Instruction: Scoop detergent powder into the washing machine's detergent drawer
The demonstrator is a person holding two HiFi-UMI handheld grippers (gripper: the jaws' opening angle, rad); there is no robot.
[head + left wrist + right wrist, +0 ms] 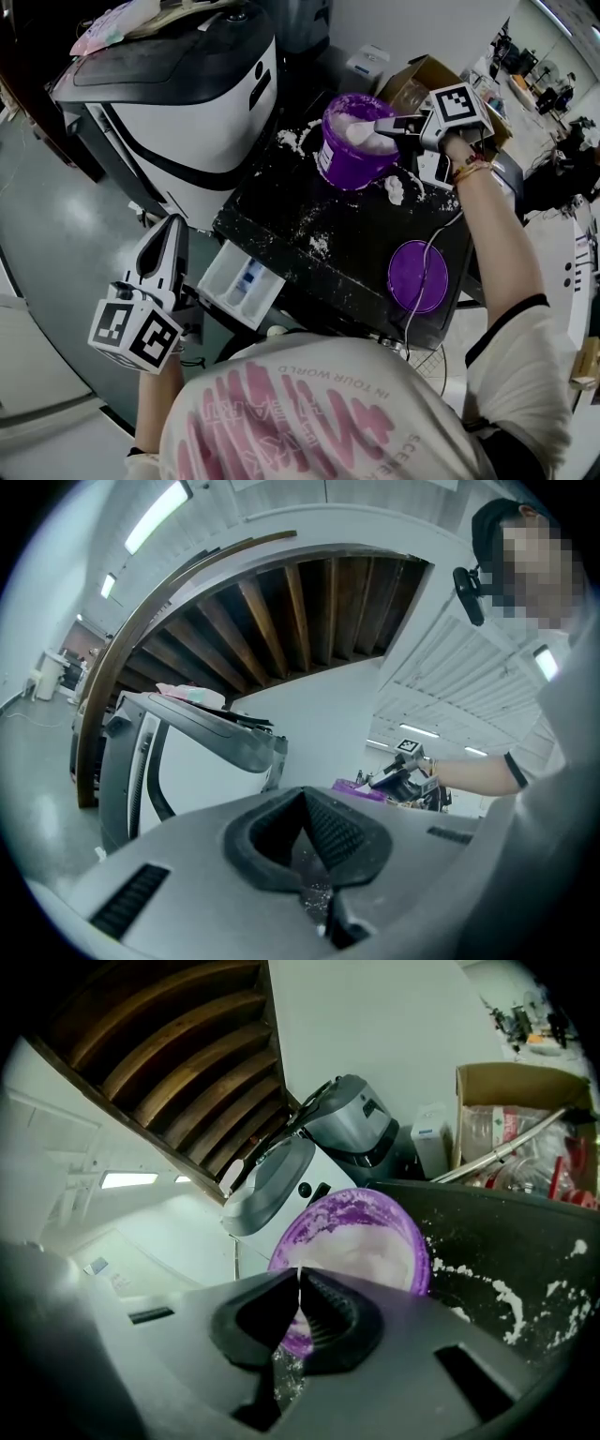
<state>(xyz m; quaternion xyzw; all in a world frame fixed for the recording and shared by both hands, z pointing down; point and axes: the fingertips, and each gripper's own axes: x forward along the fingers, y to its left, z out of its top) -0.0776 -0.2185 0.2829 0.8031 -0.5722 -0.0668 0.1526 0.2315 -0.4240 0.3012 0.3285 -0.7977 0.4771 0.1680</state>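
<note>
While its jaws are pressed together, with only a thin pale sliver showing between the tips, the right claw [379, 125] tilts down over the open purple tub [342, 169] of white powder [361, 135], which stands by the far left corner of the washer's black top [328, 211]. Spilled powder dusts that top, and the purple lid [418, 276] lies flat near its front right corner. Below the front left edge the drawer [239, 281] is pulled out, and the left claw [173, 225], closed and empty, hangs just beside it.
</note>
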